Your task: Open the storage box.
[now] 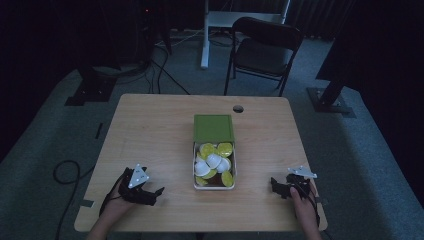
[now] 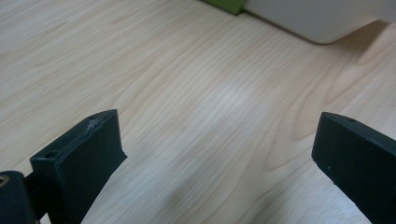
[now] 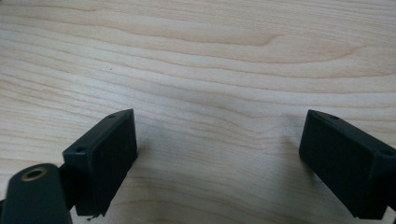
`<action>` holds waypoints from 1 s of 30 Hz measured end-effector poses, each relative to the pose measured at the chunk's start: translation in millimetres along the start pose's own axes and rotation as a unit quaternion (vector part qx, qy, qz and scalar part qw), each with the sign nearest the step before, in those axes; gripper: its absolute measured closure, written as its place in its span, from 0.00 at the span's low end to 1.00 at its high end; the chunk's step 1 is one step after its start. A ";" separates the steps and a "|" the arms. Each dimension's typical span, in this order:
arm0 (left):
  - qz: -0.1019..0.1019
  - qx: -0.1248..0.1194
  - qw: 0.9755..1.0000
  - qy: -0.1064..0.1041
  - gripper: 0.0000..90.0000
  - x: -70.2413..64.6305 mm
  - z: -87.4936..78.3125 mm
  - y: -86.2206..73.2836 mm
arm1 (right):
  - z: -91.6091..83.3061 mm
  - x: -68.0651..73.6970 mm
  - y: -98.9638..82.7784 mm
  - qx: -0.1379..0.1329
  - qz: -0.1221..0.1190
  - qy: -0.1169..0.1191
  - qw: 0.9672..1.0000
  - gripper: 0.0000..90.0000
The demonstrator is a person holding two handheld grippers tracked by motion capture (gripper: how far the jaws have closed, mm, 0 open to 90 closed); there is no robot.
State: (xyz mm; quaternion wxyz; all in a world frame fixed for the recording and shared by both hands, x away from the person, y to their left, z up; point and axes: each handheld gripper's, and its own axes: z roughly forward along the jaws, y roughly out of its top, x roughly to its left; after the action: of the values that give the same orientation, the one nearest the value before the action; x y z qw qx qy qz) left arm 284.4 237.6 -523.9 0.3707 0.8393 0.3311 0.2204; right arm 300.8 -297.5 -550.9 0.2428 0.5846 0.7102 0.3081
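Note:
A white box [image 1: 215, 186] in the middle of the wooden table [image 1: 150, 130] holds several yellow and white round pieces [image 1: 214, 161]. Its green lid [image 1: 213, 128] lies against the box's far end. My left gripper [image 1: 155, 195] rests low on the table, left of the box, pointing toward it. Its jaws are open over bare wood in the left gripper view [image 2: 217, 126], with the box's corner [image 2: 317, 18] and the lid's edge [image 2: 226, 4] ahead. My right gripper [image 1: 277, 187] sits right of the box, open over bare wood [image 3: 219, 126].
A small round hole [image 1: 238, 108] is near the table's far edge. A dark folding chair [image 1: 265, 50] and a white stand [image 1: 205, 35] are behind the table. Cables [image 1: 65, 172] lie on the floor at the left. The room is dim.

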 end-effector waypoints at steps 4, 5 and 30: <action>-0.008 0.005 1.000 0.001 0.02 4.0 -2.5 -5.5 | -0.1 0.4 0.0 0.001 -0.003 0.003 1.000 0.12; -0.015 0.007 1.000 0.003 0.02 6.1 -3.8 -8.4 | 0.0 1.0 0.0 0.000 -0.009 0.009 1.000 0.12; -0.074 0.029 0.997 0.005 0.02 26.5 -9.9 -34.4 | -0.2 0.8 -0.1 0.001 -0.019 0.018 1.000 0.12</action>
State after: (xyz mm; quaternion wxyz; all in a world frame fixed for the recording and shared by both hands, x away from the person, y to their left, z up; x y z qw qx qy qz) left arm 282.9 278.8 -540.9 0.3592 0.8220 0.4003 0.1872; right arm 300.4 -296.8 -550.9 0.2348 0.5656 0.7257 0.3136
